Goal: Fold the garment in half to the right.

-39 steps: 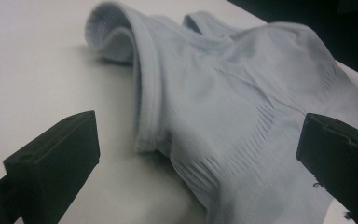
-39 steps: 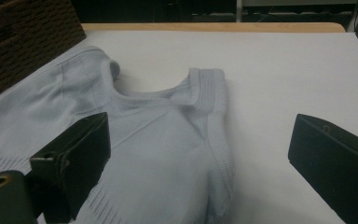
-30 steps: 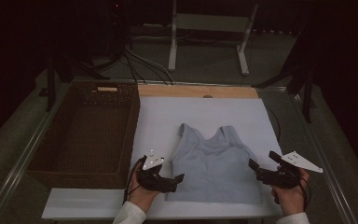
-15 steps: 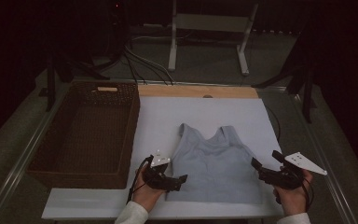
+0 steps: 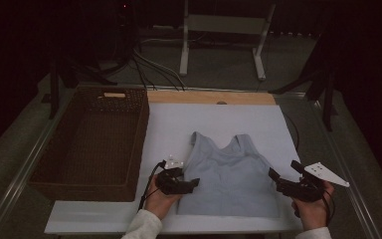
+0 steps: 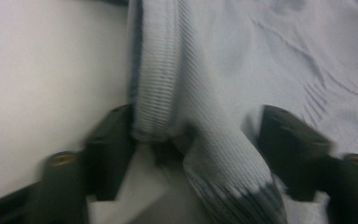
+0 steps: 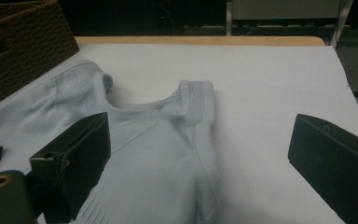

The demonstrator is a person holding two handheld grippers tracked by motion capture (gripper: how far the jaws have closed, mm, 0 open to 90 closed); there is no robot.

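A light blue ribbed tank top [image 5: 229, 174] lies flat on the white mat [image 5: 179, 124], straps pointing away from me. My left gripper [image 5: 195, 183] is low at the top's left edge. In the left gripper view the ribbed hem [image 6: 158, 84] is bunched between the jaws of this gripper [image 6: 196, 114]; the jaws have just been closing and still stand apart, with only the left one touching the fold. My right gripper [image 5: 282, 169] hovers at the top's right edge. Its jaws [image 7: 203, 123] are wide open over the top [image 7: 154, 140], gripping nothing.
A brown wicker basket [image 5: 142, 144] stands on the left of the table, its corner in the right gripper view too [image 7: 23, 42]. A wooden strip [image 5: 209, 97] borders the mat's far edge. A metal stand [image 5: 219, 25] and cables lie beyond the table.
My left gripper has slid a little right and down onto the top's left edge, and its jaws have narrowed around the hem. The right gripper has kept still.
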